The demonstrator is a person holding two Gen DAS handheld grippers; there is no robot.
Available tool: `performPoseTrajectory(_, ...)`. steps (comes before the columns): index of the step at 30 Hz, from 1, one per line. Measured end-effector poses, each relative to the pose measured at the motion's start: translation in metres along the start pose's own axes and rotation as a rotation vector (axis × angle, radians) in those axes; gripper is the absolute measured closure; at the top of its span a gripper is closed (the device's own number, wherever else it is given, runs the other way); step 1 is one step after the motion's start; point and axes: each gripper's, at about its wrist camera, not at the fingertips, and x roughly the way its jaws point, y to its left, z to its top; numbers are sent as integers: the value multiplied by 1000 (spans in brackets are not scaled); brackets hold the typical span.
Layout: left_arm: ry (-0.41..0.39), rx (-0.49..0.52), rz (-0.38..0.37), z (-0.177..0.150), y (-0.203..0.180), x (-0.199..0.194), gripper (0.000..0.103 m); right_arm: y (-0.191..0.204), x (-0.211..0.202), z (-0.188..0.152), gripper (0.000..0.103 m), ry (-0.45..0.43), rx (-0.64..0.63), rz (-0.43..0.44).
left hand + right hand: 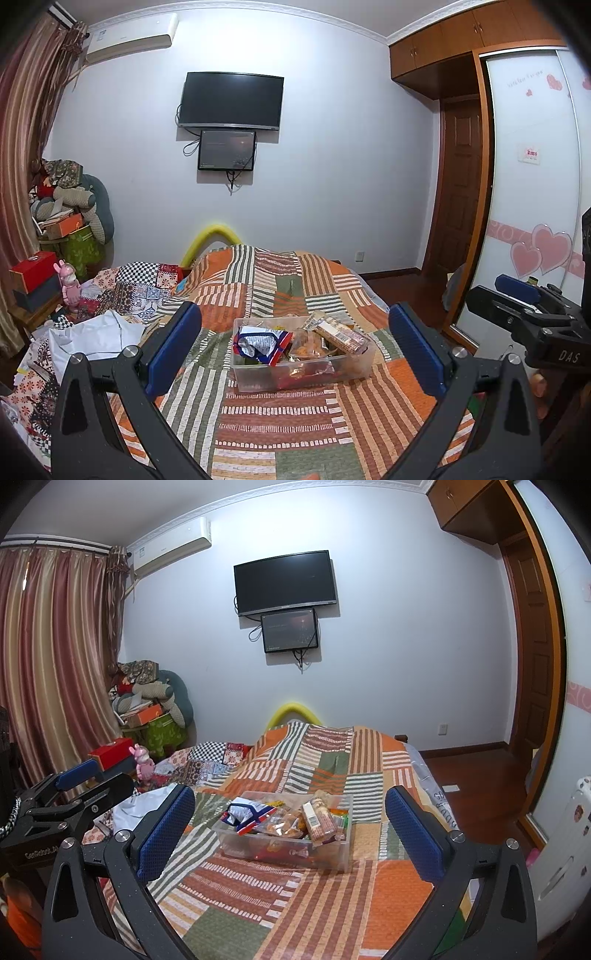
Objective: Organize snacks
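Observation:
A clear plastic box point(255, 380) full of snacks sits on the striped patchwork bedspread point(280, 424). In it lie a blue, white and red packet point(260, 343), an orange bag point(308, 347) and a long biscuit pack point(341, 334). My left gripper point(295, 347) is open and empty, held above the bed in front of the box. My right gripper point(290, 827) is also open and empty, and the box point(236, 843) with its biscuit pack point(319, 821) lies ahead between its fingers. Each gripper shows at the edge of the other's view.
A white cloth point(92, 338) and patterned quilts point(129, 288) lie at the bed's left. A nightstand with a red box point(33, 271) and a pink toy point(70, 282) stands further left. A sliding wardrobe point(535, 184) and wooden floor point(472, 779) are at the right.

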Motion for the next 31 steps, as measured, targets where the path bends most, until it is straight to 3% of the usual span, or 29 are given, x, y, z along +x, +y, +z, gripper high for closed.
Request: performPoseTrajectory(31, -19, 1, -38, 3, -3, -6, 0, 5, -2, 4, 0, -7, -3, 3)
